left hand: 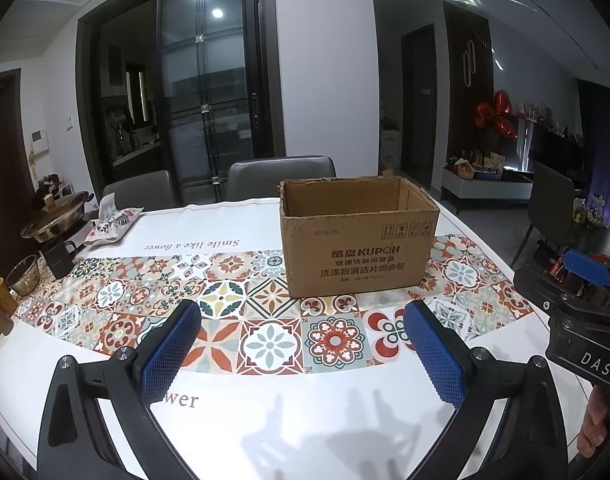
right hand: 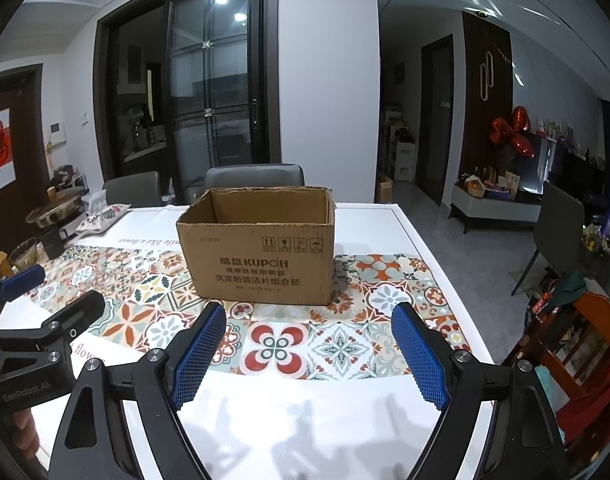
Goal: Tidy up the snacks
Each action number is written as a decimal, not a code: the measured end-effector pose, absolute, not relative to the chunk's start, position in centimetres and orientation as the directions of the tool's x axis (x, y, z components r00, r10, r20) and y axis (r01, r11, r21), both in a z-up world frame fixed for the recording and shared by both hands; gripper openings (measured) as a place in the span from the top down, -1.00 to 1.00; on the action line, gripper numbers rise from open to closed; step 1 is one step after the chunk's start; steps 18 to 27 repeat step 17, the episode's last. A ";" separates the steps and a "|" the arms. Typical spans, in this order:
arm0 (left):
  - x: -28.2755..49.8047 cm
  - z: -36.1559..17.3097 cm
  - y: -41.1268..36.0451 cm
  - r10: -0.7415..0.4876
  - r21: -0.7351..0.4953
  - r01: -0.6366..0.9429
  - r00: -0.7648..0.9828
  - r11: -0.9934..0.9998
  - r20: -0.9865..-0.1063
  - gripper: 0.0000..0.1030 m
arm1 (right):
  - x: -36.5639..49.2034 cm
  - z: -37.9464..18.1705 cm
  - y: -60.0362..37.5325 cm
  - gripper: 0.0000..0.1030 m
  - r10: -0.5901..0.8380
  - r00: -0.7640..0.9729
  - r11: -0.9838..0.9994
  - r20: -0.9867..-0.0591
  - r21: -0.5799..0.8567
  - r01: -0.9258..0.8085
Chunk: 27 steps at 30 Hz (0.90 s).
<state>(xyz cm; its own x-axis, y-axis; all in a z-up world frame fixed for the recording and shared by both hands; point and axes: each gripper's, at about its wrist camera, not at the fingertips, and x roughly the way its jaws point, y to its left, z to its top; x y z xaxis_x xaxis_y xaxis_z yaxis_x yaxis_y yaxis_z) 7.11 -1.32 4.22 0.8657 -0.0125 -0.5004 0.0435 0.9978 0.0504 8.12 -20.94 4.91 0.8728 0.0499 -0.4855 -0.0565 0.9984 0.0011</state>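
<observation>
A dim dining room with dark-framed glass doors lies behind a white counter covered by a cloth with a band of patterned tiles across its middle. Grey chairs stand at the far edge.

An open cardboard box stands upright on the tile band, toward the far side of the counter, its flaps gone or folded away and its printed face turned to the cameras. Its inside shows only bare cardboard walls; the bottom is hidden from both views.

The left tool hangs over the near part of the counter, its blue-padded fingers spread wide apart with nothing between them, pointing at the box from well short of it. The right tool sits just beside it on the right, likewise spread wide and holding nothing, the box straight ahead of it. Each tool's body shows at the edge of the other's view, with a bit of the person's hand under the right one.

At the far left of the counter stand a metal pot, a dark mug, a glass bowl and a patterned pouch, all well apart from the box. Red foil balloons show in the room to the right.
</observation>
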 end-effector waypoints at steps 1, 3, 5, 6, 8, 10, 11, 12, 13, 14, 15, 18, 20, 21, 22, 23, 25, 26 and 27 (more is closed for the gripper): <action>7.1 4.2 -1.4 -0.013 0.050 0.044 0.866 0.998 -0.500 -1.00 | 8.2 4.9 -20.9 -0.66 0.048 0.873 0.999 -0.486 0.001 -0.055; 7.2 4.2 -1.4 -0.010 0.053 0.042 0.866 0.998 -0.500 -1.00 | 8.1 4.9 -20.9 -0.66 0.051 0.872 0.998 -0.487 0.004 -0.056; 7.2 4.2 -1.3 -0.004 0.056 0.037 0.867 0.998 -0.499 -1.00 | 8.1 4.9 -20.9 -0.66 0.050 0.872 0.998 -0.486 0.002 -0.057; 7.2 4.2 -1.3 -0.003 0.057 0.037 0.867 0.998 -0.498 -1.00 | 8.1 4.9 -20.9 -0.66 0.050 0.872 0.998 -0.486 0.002 -0.056; 7.2 4.2 -1.3 -0.001 0.059 0.035 0.867 0.998 -0.498 -1.00 | 8.1 4.9 -20.9 -0.66 0.049 0.872 0.998 -0.487 0.002 -0.055; 7.3 4.2 -1.4 0.003 0.062 0.031 0.868 0.998 -0.497 -1.00 | 8.1 4.9 -20.8 -0.66 0.050 0.871 0.998 -0.488 0.001 -0.057; 7.3 4.2 -1.4 0.004 0.062 0.031 0.869 0.998 -0.495 -1.00 | 8.1 4.9 -20.8 -0.66 0.050 0.871 0.998 -0.489 0.000 -0.058; 7.2 4.2 -1.4 0.005 0.063 0.031 0.869 0.998 -0.495 -1.00 | 8.1 4.9 -20.8 -0.66 0.051 0.871 0.998 -0.489 0.001 -0.058; 7.3 4.2 -1.4 0.006 0.062 0.028 0.870 0.998 -0.493 -1.00 | 8.2 4.9 -20.8 -0.66 0.051 0.871 0.998 -0.489 0.001 -0.058; 7.3 4.2 -1.4 0.008 0.063 0.026 0.870 0.998 -0.493 -1.00 | 8.2 4.9 -20.8 -0.66 0.050 0.870 0.998 -0.490 0.001 -0.057; 7.3 4.2 -1.4 0.009 0.063 0.026 0.870 0.998 -0.494 -1.00 | 8.1 4.8 -20.8 -0.66 0.051 0.870 0.998 -0.490 0.002 -0.057; 7.3 4.1 -1.4 0.007 0.061 0.026 0.869 0.998 -0.495 -1.00 | 8.1 4.7 -20.7 -0.66 0.050 0.870 0.998 -0.491 0.001 -0.057; 7.3 4.1 -1.4 0.007 0.061 0.026 0.869 0.998 -0.495 -1.00 | 8.1 4.7 -20.7 -0.66 0.050 0.870 0.998 -0.491 0.001 -0.057; 7.3 4.1 -1.4 0.007 0.061 0.026 0.869 0.998 -0.495 -1.00 | 8.1 4.7 -20.7 -0.66 0.050 0.870 0.998 -0.491 0.001 -0.057; 7.3 4.1 -1.4 0.007 0.061 0.026 0.869 0.998 -0.495 -1.00 | 8.1 4.7 -20.7 -0.66 0.050 0.870 0.998 -0.491 0.001 -0.057; 7.3 4.1 -1.4 0.007 0.061 0.026 0.869 0.998 -0.495 -1.00 | 8.1 4.7 -20.7 -0.66 0.050 0.870 0.998 -0.491 0.001 -0.057; 7.3 4.1 -1.4 0.007 0.061 0.026 0.869 0.998 -0.495 -1.00 | 8.1 4.7 -20.7 -0.66 0.050 0.870 0.998 -0.491 0.001 -0.057; 7.3 4.1 -1.4 0.007 0.061 0.026 0.869 0.998 -0.495 -1.00 | 8.1 4.7 -20.7 -0.66 0.050 0.870 0.998 -0.491 0.001 -0.057; 7.3 4.1 -1.4 0.007 0.061 0.026 0.869 0.998 -0.495 -1.00 | 8.1 4.7 -20.7 -0.66 0.050 0.870 0.998 -0.491 0.001 -0.057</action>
